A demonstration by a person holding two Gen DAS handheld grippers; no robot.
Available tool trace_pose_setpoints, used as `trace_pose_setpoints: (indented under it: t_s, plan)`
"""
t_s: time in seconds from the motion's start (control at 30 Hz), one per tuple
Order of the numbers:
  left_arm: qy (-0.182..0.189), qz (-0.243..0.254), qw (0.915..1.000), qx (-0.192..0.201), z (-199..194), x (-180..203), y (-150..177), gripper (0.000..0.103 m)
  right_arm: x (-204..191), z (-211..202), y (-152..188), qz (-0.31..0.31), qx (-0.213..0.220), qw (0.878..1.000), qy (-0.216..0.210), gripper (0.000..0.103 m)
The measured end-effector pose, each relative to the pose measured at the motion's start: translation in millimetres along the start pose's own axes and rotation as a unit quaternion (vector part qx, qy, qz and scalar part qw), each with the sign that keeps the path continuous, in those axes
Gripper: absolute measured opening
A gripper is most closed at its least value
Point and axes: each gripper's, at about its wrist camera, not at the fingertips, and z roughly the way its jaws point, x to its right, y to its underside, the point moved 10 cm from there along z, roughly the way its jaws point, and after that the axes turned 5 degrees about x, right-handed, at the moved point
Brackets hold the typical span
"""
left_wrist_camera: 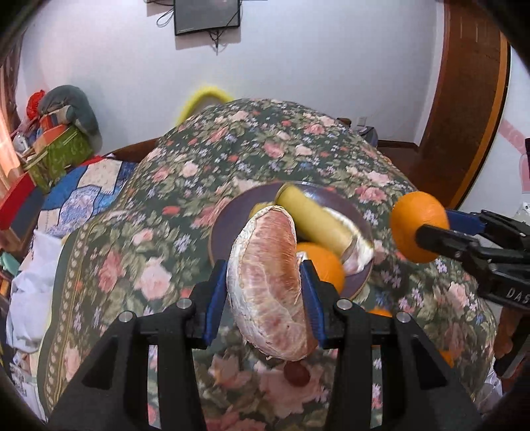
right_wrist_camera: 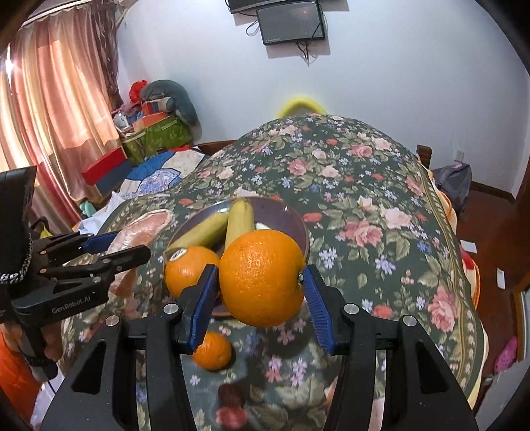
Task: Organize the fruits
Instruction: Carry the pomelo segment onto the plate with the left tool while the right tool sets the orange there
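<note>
Looking down the left gripper (left_wrist_camera: 265, 295) first, we've got a big peeled pomelo piece (left_wrist_camera: 270, 291) wedged between the blue pads (left_wrist_camera: 215, 298), both pressing on its sides, so that one's clamped on the fruit and holding it up off the floral bedspread (left_wrist_camera: 159, 199). Under it there's a small reddish grape-like thing (left_wrist_camera: 297, 374) lying on the cloth, a bit blurry.

Over on the right gripper (right_wrist_camera: 260, 295) we see the same deal — a large orange (right_wrist_camera: 261, 277) pinched between its blue pads (right_wrist_camera: 203, 305), lifted clear of the cover. In the left wrist view that gripper comes in from the right edge with the orange out front, just beside the plate.

The dark purple plate (right_wrist_camera: 291, 218) sits on the bedspread ahead of both grippers. On it we can make out two green-yellow bananas (right_wrist_camera: 240, 220) lying side by side, plus a second orange with a sticker (right_wrist_camera: 188, 270) at the near rim. There's something pale at the plate's right side in the left view, can't tell what it is.

A smaller orange (right_wrist_camera: 212, 351) sits on the bedspread in front of the plate, apart from it, right under the right gripper's left finger.

Background stuff: a dark screen (right_wrist_camera: 291, 21) on the wall and pink curtains (right_wrist_camera: 56, 109) off to the left.
</note>
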Motion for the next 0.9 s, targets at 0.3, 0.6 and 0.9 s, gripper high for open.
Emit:
trace_pose_setpoints:
  t_s: [0.3,0.6,0.9]
  plan:
    - [0.017,-0.003,0.9998,0.007,23.9,9.4,-21.7,0.043,7.0,22.9,-14.5,-0.006,0.006,1.000,0.003,0.049]
    - [0.020,-0.018,0.9996,0.000,53.9,4.9,-34.6,0.043,20.9,51.2,-25.6,-0.012,0.000,1.000,0.014,0.049]
    - [0.025,-0.023,0.9993,-0.012,79.2,5.3,-37.5,0.043,25.4,84.5,-27.4,-0.020,-0.024,0.999,0.015,0.049]
